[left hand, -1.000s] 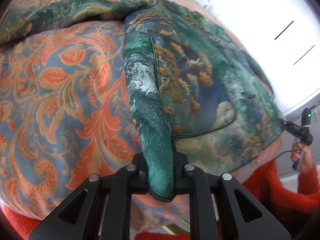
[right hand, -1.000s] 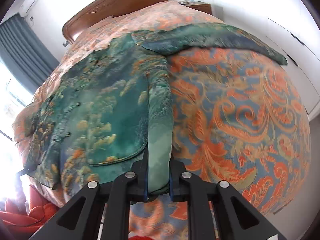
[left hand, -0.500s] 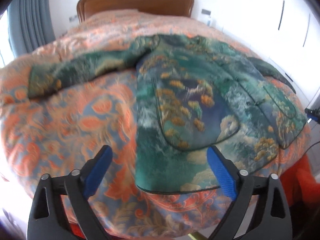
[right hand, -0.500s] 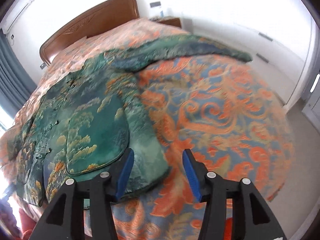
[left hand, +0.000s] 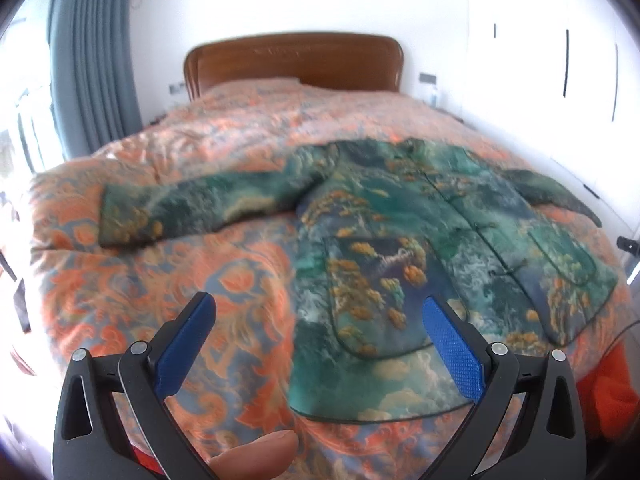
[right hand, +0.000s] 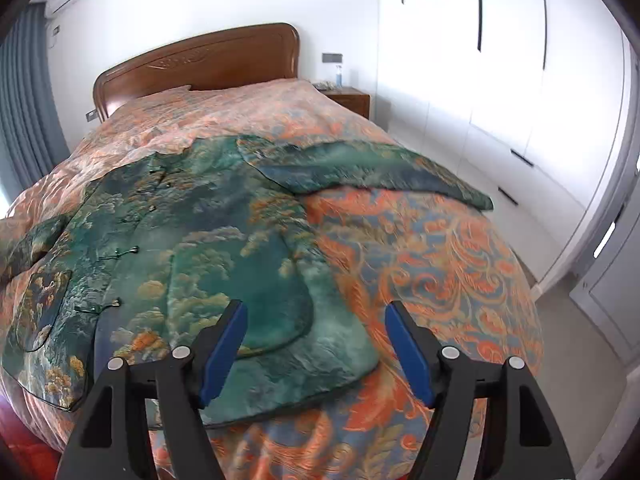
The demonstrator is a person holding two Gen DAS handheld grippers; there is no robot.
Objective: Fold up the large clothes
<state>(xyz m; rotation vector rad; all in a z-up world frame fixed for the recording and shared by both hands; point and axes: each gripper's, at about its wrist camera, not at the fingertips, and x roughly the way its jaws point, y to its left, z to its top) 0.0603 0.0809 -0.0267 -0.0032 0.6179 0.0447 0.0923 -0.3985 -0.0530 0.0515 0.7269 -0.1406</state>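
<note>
The jacket (left hand: 420, 240) lies flat and face up on the bed (left hand: 224, 280), collar toward the headboard (left hand: 292, 60). In the left wrist view it fills the centre and right of the frame; in the right wrist view it fills the centre and left. Both sleeves are spread outward: 1 sleeve (left hand: 192, 208) runs to the left of the left wrist view, the other sleeve (right hand: 376, 168) runs to the upper right of the right wrist view.

Left gripper (left hand: 320, 348): jaws wide apart, just opened, nothing between them. It hangs above the lower left corner of the hem (left hand: 360, 408). Right gripper (right hand: 316, 348): jaws apart, just opened, nothing between them. It hangs above the opposite hem corner (right hand: 340, 364).

Handling, as judged from the frames:
- The cloth looks quilted and fairly thick. Expect it to be soft and limp, with moderate weight and broad folds rather than sharp creases.
- The woven face has a slight sheen, so it may slide between the pads. Clamp over the piped edge, not on a single flat layer.
- It is not fragile. Avoid clamping on the frog buttons (right hand: 120, 254) or the pockets (left hand: 372, 296).

Grasp points for a fold: 1 cuff, or a shoulder seam together with the hem corner on the same side.
</note>
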